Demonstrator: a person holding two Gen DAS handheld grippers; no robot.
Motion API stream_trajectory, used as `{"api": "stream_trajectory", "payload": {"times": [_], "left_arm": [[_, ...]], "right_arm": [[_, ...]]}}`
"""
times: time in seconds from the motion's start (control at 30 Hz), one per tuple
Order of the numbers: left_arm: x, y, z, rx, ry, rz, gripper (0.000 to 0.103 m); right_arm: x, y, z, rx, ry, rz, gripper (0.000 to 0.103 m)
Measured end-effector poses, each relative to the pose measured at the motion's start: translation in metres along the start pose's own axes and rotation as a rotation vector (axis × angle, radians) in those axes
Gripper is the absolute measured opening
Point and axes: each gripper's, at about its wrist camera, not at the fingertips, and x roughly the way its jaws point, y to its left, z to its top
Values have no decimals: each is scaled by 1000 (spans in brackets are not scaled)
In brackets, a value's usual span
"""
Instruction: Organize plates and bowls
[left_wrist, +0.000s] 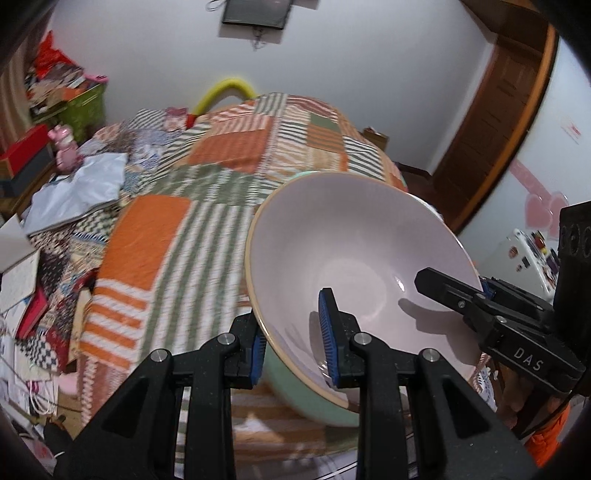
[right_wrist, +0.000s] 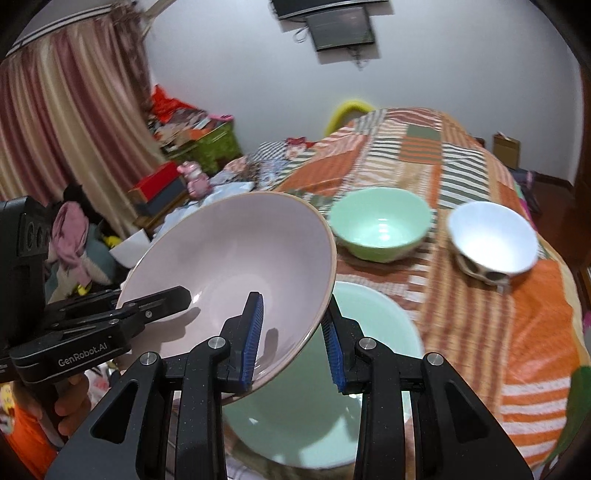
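Two grippers on one pink bowl (right_wrist: 229, 254): the left gripper (left_wrist: 293, 336) pinches its near rim, the right gripper (right_wrist: 293, 339) pinches the opposite rim, and the tilted bowl hangs above a pale green plate (right_wrist: 314, 413) on the patchwork bedspread (right_wrist: 480, 314), green bowl (right_wrist: 380, 225) and white bowl (right_wrist: 493, 238) beyond.

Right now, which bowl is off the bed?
The pink bowl, gripped at opposite rims by both claws; the small green bowl and white bowl rest on the quilt.
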Motion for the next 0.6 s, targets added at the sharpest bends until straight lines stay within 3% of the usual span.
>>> {"api": "stream_trajectory", "payload": {"times": [0.6], "left_arm": [[-8,110,-29,-120,44,120,26]], "right_arm": [[79,70,-7,-76,159,92,29]]}}
